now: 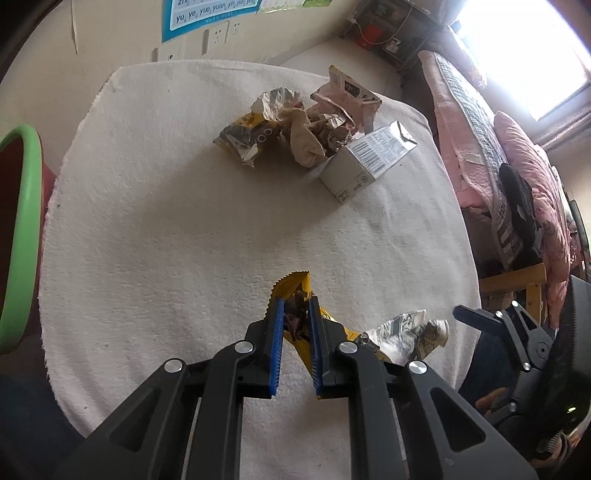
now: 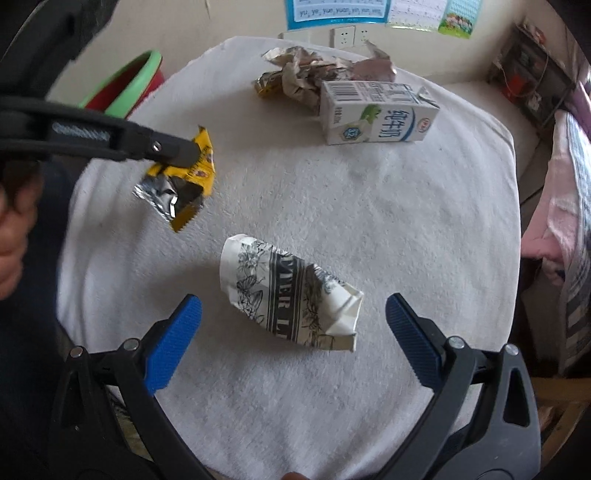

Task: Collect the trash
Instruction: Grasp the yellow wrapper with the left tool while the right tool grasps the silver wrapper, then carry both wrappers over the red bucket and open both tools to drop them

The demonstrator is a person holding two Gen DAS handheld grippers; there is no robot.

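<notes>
My left gripper (image 1: pixel 295 306) is shut on a yellow snack wrapper (image 1: pixel 295 284) and holds it above the white towel-covered table (image 1: pixel 166 240). The wrapper also shows in the right wrist view (image 2: pixel 184 184), hanging from the left gripper (image 2: pixel 188 149). My right gripper (image 2: pixel 293 314) is open, its blue pads either side of a crumpled white printed paper bag (image 2: pixel 291 291) lying on the table; this bag also shows in the left wrist view (image 1: pixel 410 332). A pile of crumpled foil wrappers (image 1: pixel 291 122) and a milk carton (image 1: pixel 365 158) lie at the far side.
A red bin with a green rim (image 1: pixel 18 221) stands left of the table, also in the right wrist view (image 2: pixel 125 85). A bed with pink bedding (image 1: pixel 517 177) is on the right. The wall with sockets (image 2: pixel 347 35) is behind the table.
</notes>
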